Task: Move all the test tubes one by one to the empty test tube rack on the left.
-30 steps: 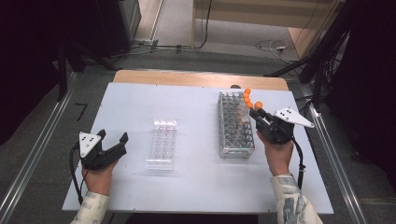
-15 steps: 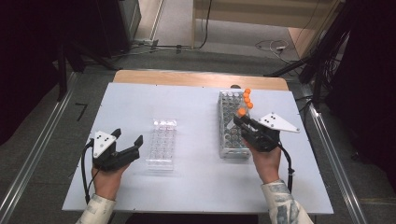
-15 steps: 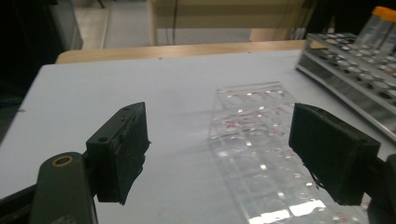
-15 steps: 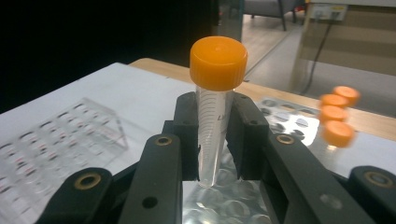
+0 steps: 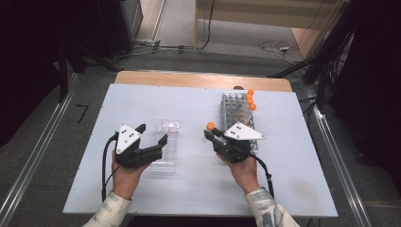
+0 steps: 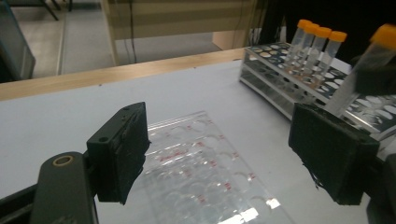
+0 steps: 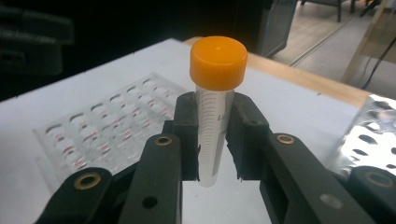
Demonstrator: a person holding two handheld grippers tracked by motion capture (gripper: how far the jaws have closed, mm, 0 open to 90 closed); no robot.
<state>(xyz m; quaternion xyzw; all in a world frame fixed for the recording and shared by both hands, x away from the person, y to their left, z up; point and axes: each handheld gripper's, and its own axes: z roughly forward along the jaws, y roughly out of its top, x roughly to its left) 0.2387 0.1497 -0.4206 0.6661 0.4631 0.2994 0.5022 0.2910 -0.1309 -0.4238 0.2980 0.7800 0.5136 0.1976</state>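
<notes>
Orange-capped tube [image 7: 216,107] sits pinched upright in our right gripper [image 7: 212,135] at frame centre; our left gripper [image 6: 224,158] holds its fingers spread over the clear rack [image 6: 201,172] below.

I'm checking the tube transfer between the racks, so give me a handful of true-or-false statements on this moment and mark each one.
1. The right gripper is clamped on an orange-capped tube. True.
2. The left gripper holds a tube. False: its jaws stand open with nothing between them, over the clear rack.
3. Four orange-capped tubes stand in the metal rack. True.
4. The clear rack already holds tubes. False: its holes look empty.
5. The held tube hangs cap down. False: its cap is on top, above the jaws.
</notes>
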